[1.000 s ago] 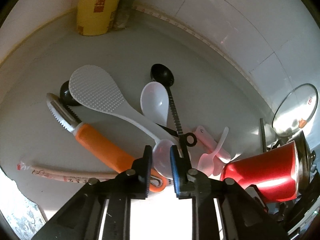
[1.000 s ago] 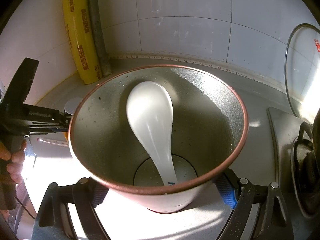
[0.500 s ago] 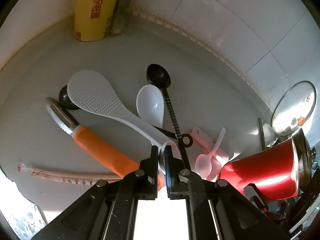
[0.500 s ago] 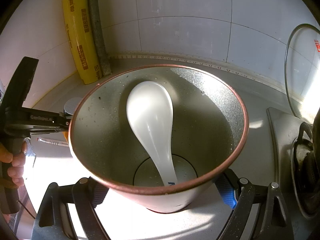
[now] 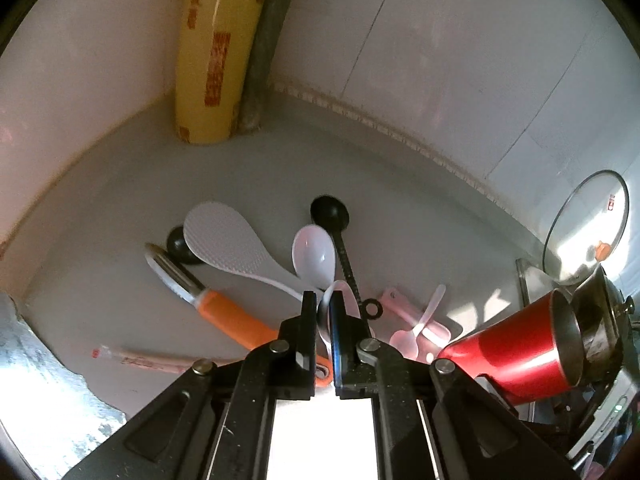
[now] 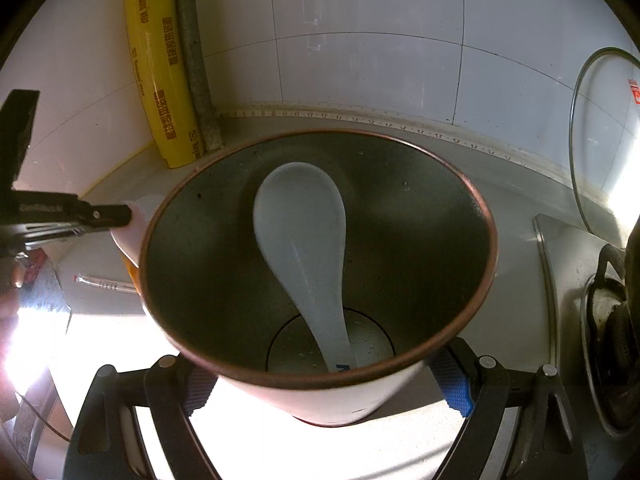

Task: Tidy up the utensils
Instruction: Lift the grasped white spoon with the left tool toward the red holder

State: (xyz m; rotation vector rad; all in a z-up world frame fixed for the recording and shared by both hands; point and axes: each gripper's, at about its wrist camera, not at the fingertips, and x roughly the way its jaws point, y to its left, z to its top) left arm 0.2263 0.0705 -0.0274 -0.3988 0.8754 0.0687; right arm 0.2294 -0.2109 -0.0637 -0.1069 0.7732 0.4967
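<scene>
The left claw (image 5: 323, 312) is now lifting away from the counter (image 5: 120, 208), clenched on the white rice paddle's (image 5: 224, 240) handle end, its head trailing ahead-left above the orange peeler (image 5: 232, 316). Just beyond its tips, a white spoon (image 5: 314, 254) and black spoon (image 5: 330, 210) are lying. The right claw (image 6: 320, 392) is gripping the red cup (image 6: 320, 396), a white ladle (image 6: 300, 220) leaning inside.

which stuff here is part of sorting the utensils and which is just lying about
Job: red cup in right gripper, white spoon inside it, rice paddle handle in left gripper, peeler, black spoon.

Lying about: yellow roll, glass lid.
</scene>
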